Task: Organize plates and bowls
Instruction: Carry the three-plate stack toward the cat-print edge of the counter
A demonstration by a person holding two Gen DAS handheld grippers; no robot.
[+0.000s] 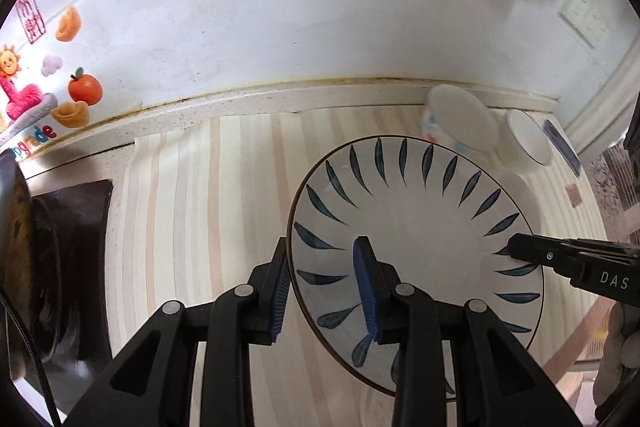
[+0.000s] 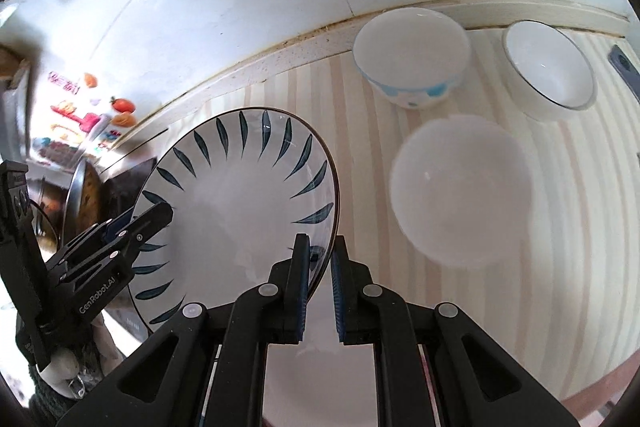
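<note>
So both grippers are on the same plate (image 1: 416, 227) right now, one on each side of the rim, and it's tilted up off the striped mat (image 1: 192, 211) rather than lying flat. The left gripper (image 1: 326, 291) has one pad outside the rim and the other inside over the plate's face, with a fair gap between them, so it looks like it straddles the edge loosely; whether it's truly pinching, I can't tell. The right gripper (image 2: 320, 287) is nearly closed with the rim right in the slot between its pads, looks like an actual grip. If I were doing this, I'd keep both sides level and lower it slowly, since glazed ceramic is slick and a thin rim can slide out of ribbed rubber pads if the plate twists. There seems to be another white plate (image 2: 316, 379) right under the right gripper, probably where this one stacks, but it's mostly hidden. The plate is shallow, glossy white with dark blue leaf strokes around the edge and a thin dark rim line. Beyond sit a frosted bowl (image 2: 460, 187), a white bowl with blue blotches (image 2: 412, 55), and a white bowl with a dark rim (image 2: 548, 67), all round, smooth, upright and apart from each other.
</note>
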